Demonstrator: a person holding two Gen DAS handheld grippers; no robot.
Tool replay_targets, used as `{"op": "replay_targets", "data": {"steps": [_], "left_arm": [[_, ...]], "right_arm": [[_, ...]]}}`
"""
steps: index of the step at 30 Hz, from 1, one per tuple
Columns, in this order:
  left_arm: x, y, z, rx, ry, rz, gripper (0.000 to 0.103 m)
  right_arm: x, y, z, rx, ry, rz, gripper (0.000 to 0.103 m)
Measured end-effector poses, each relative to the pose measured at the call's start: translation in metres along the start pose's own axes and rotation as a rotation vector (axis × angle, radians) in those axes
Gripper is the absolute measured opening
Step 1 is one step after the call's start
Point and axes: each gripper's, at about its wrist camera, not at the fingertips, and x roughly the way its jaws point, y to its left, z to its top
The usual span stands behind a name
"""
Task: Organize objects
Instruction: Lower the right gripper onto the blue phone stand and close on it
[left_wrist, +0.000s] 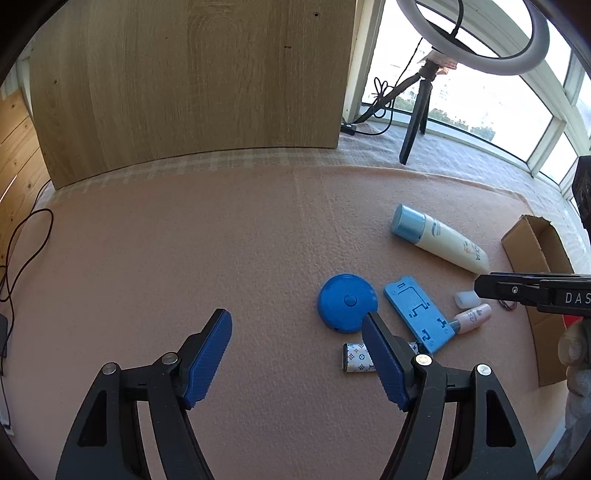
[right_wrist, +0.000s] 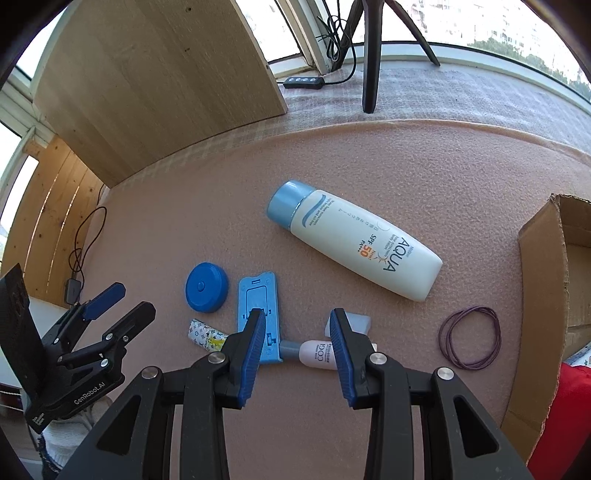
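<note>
On the pink mat lie a white sunscreen bottle (right_wrist: 354, 240) with a blue cap, a round blue case (right_wrist: 205, 287), a flat blue plastic stand (right_wrist: 258, 306), a patterned little tube (right_wrist: 207, 336) and a small pink tube (right_wrist: 318, 355). My right gripper (right_wrist: 297, 334) is open just above the pink tube, fingers on either side of it. My left gripper (left_wrist: 297, 338) is open over bare mat, left of the round blue case (left_wrist: 347, 302); its right finger hides part of the patterned tube (left_wrist: 356, 356). The left gripper (right_wrist: 105, 306) also shows in the right wrist view.
An open cardboard box (right_wrist: 546, 280) stands at the right edge. Purple rubber bands (right_wrist: 470, 338) lie beside it, and a small translucent cap (left_wrist: 466, 299) near the pink tube (left_wrist: 472, 317). A wooden panel (left_wrist: 184, 85) rises at the back, a ring-light tripod (left_wrist: 417, 122) beside it, cables at left.
</note>
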Motion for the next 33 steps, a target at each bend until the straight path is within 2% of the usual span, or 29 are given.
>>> {"op": "replay_targets", "data": {"steps": [5, 11, 21, 28, 32, 33], "left_arm": [[0.018, -0.010, 0.006, 0.034, 0.030, -0.018, 0.076], [0.031, -0.022, 0.007, 0.073, 0.045, -0.018, 0.076], [0.036, -0.050, -0.007, 0.094, 0.081, -0.131, 0.076], [0.042, -0.062, -0.011, 0.083, 0.106, -0.204, 0.065], [0.047, -0.071, -0.011, 0.079, 0.137, -0.250, 0.052], [0.048, -0.072, -0.011, 0.075, 0.140, -0.260, 0.051]], "right_arm": [[0.003, -0.002, 0.000, 0.027, 0.003, 0.013, 0.039], [0.006, -0.003, 0.001, 0.041, 0.009, 0.026, 0.040], [0.017, 0.008, 0.007, 0.024, 0.043, 0.054, 0.039], [0.039, 0.011, 0.008, 0.037, 0.099, 0.075, 0.038], [0.046, 0.012, 0.006, 0.047, 0.120, 0.085, 0.032], [0.047, 0.012, 0.006, 0.047, 0.122, 0.091, 0.030]]}}
